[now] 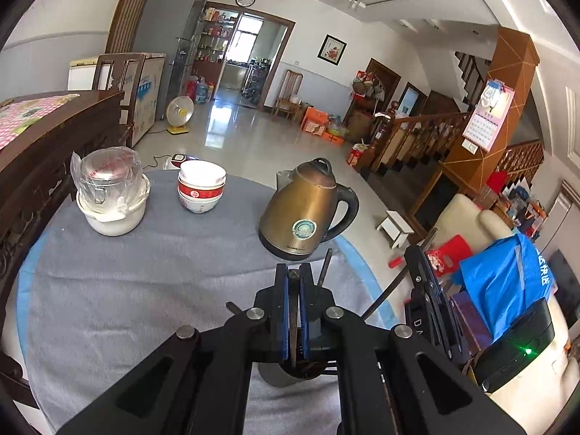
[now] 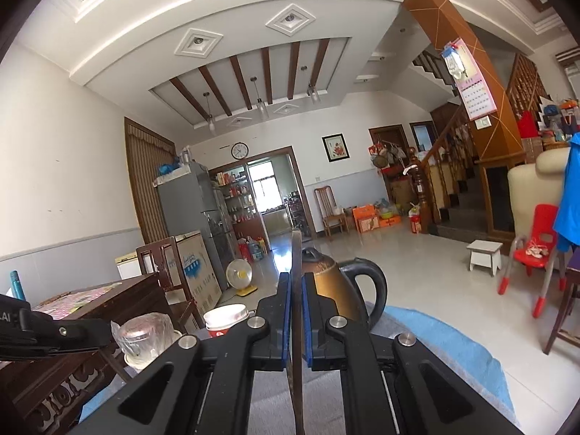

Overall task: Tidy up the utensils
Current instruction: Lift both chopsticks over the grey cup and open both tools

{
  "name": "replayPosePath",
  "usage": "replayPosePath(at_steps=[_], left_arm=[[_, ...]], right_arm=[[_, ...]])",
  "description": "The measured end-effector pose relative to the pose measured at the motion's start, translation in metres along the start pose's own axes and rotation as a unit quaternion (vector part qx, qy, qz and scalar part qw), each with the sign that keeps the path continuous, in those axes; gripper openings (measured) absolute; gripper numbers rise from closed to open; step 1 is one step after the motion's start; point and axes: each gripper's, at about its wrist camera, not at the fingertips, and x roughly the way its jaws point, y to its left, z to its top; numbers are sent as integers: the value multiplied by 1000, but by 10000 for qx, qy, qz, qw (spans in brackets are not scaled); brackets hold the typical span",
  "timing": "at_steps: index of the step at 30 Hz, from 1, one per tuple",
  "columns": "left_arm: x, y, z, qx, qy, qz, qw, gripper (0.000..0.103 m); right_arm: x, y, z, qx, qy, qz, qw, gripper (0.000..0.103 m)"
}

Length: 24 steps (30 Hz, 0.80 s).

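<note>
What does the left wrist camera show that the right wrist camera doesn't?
Only the left wrist view shows the grey cloth-covered table top in full, the dark cup below the left claw, and a second dark chopstick standing beside it.

Only the right wrist view shows the red plastic chair and the ceiling's pendant lamps.

Both show the brass-coloured electric kettle, the stacked red-and-white bowls, the plastic-wrapped metal container, and each claw shut on a thin dark chopstick.
</note>
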Motion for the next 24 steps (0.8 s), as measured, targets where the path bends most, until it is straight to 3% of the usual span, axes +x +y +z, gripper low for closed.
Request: replayPosePath(at_steps=[11,24], left_arm=[[-7,-3,-7,108,62,4,9999,6],[-30,-7,-33,576,47,369,9976,7]], right_arm=[[-16,-13,-8,3,188,104,9998,6],[-46,-17,-26,-31,536,240,9983,7]])
